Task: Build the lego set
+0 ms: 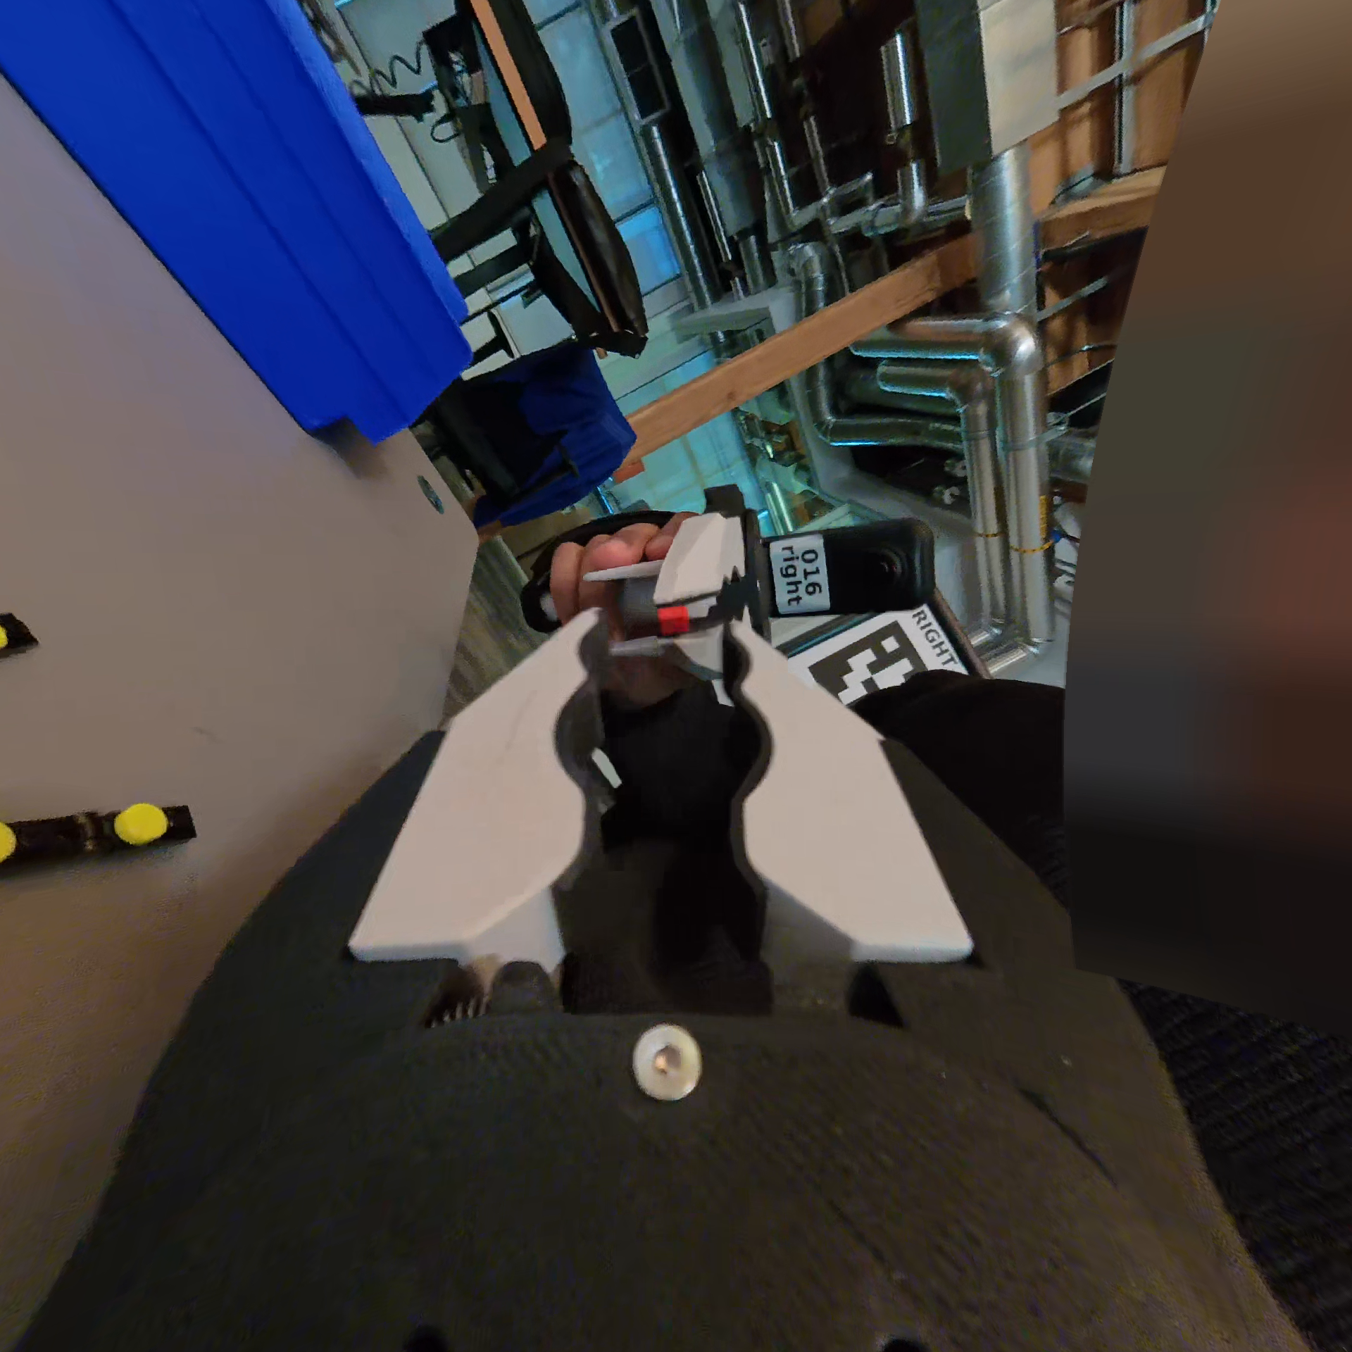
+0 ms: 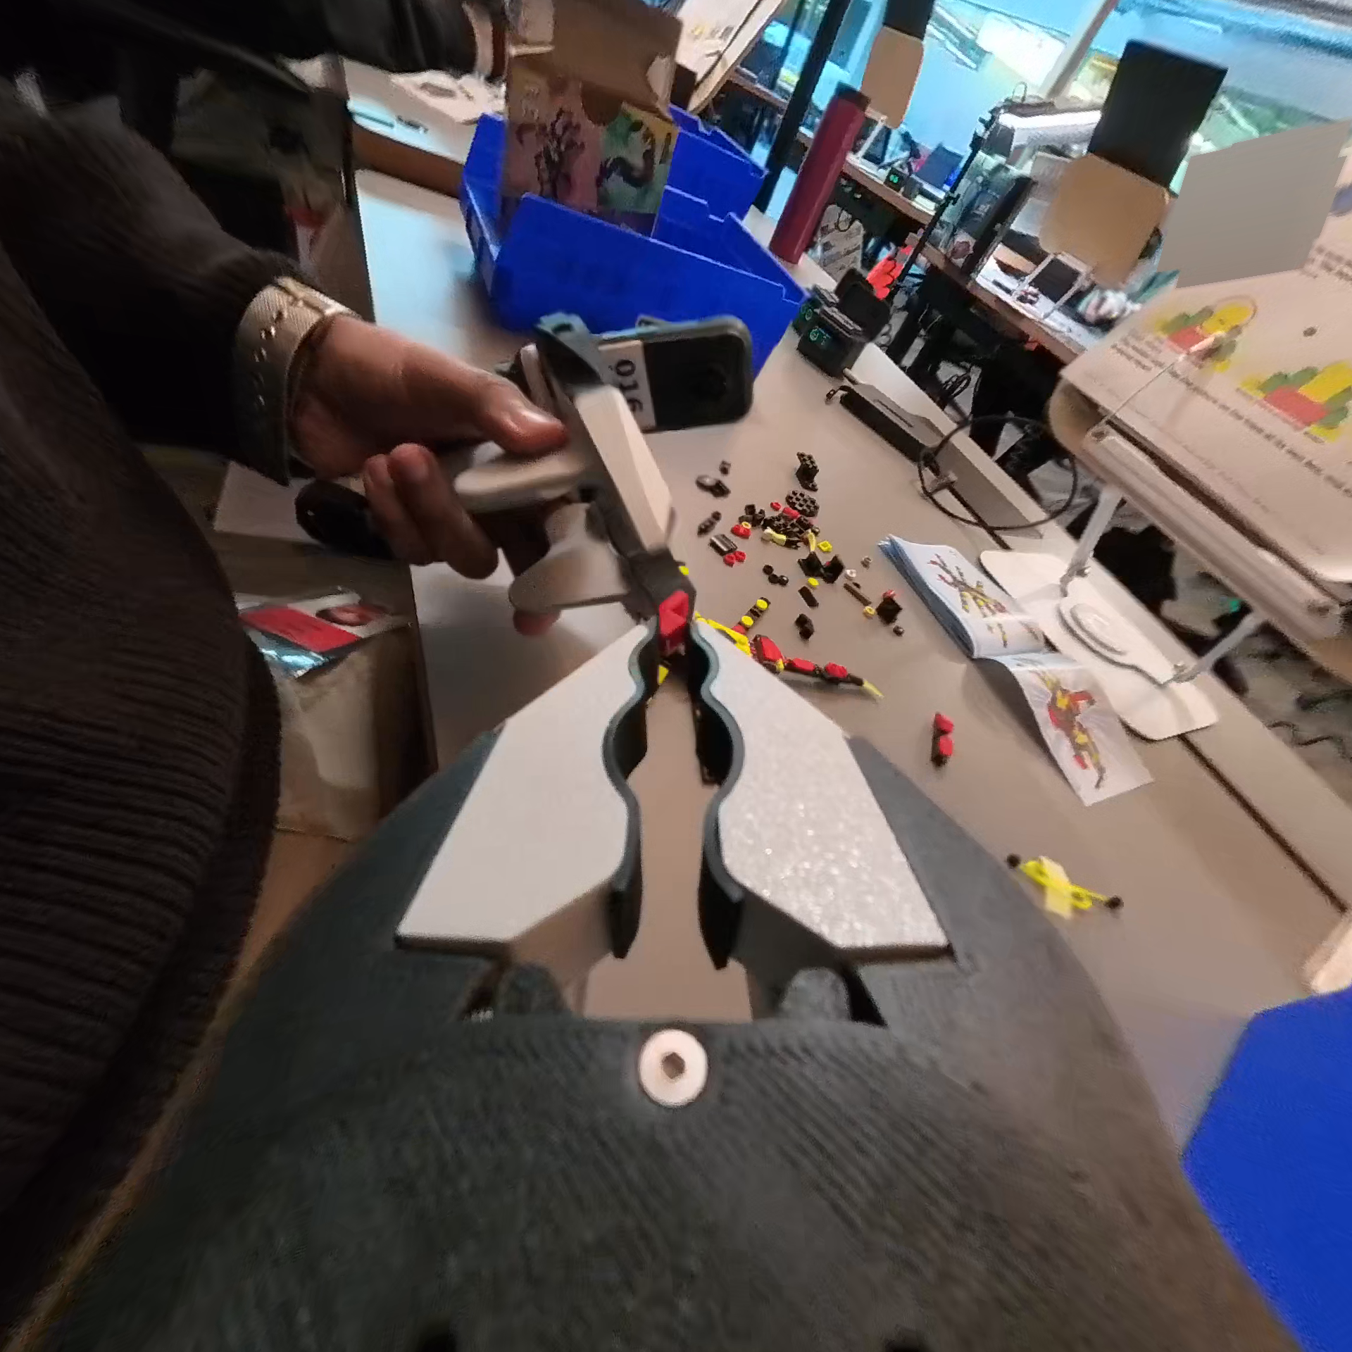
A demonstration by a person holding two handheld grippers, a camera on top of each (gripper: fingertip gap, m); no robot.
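Observation:
A small lego assembly with a red piece [image 2: 674, 611] and dark grey and black parts hangs in the air above the grey table [image 2: 951, 841]. My right gripper [image 2: 671, 633] is shut on it, and a black part runs back between its fingers. My left gripper [image 2: 655, 574], held by a hand [image 2: 410, 410], comes in from the upper left and meets the same assembly. In the left wrist view my left gripper [image 1: 666, 629] has its fingertips tight against both ends of the assembly, with the red piece [image 1: 671, 620] in the middle. The right gripper [image 1: 629, 611] reaches in from the right.
Several loose black, red and yellow pieces [image 2: 790, 527] lie mid-table beside a partly built red and yellow figure [image 2: 797, 666]. An open booklet [image 2: 951, 592], a red piece [image 2: 942, 735] and a yellow piece [image 2: 1057, 885] lie to the right. Blue bins [image 2: 622, 271] stand behind. A black strip with yellow studs [image 1: 139, 825] lies on the table.

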